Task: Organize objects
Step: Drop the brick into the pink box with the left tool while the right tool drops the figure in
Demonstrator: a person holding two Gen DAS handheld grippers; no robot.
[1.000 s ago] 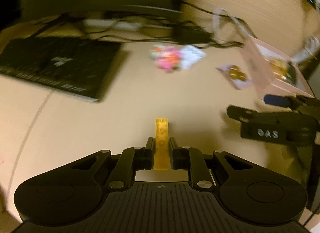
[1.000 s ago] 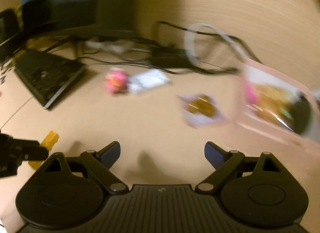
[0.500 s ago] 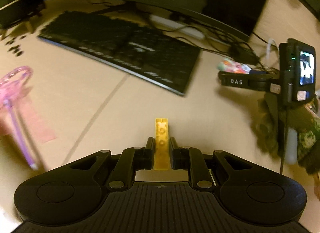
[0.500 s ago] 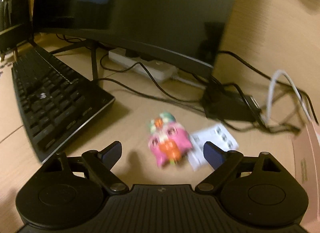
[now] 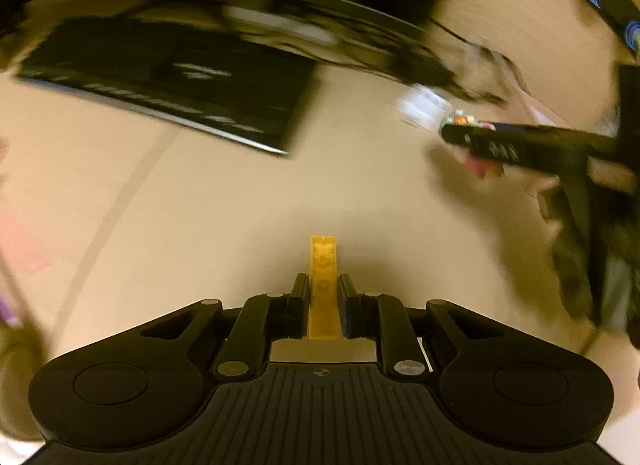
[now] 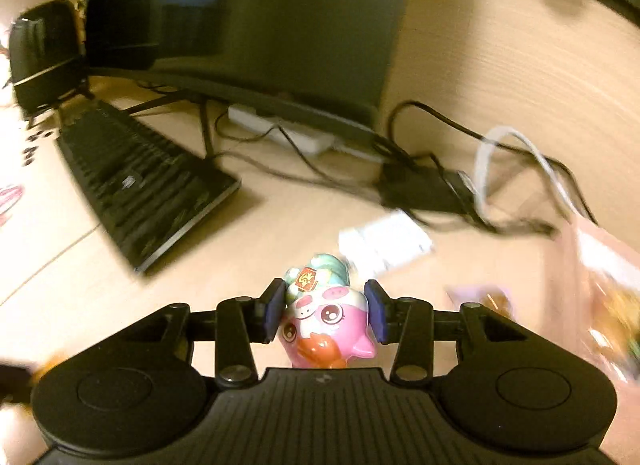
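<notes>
My left gripper (image 5: 324, 285) is shut on a flat yellow brick (image 5: 323, 281) that sticks out forward above the wooden desk. My right gripper (image 6: 326, 305) has its blue pads on both sides of a pink toy figure (image 6: 326, 321) with a teal cap and orange mouth, and looks closed on it. In the left wrist view the right gripper (image 5: 500, 145) shows blurred at the right with a bit of the pink toy (image 5: 480, 165) under it.
A black keyboard (image 6: 140, 193) lies at the left, with a monitor (image 6: 248, 17) and speaker (image 6: 44, 53) behind. Cables and a black adapter (image 6: 420, 185) sit at the back. A white packet (image 6: 384, 241) lies just beyond the toy. A pink box (image 6: 608, 285) stands at the right.
My right gripper moved forward onto the pink toy and closed around it. My left gripper swung back to the right, still holding the yellow brick.
</notes>
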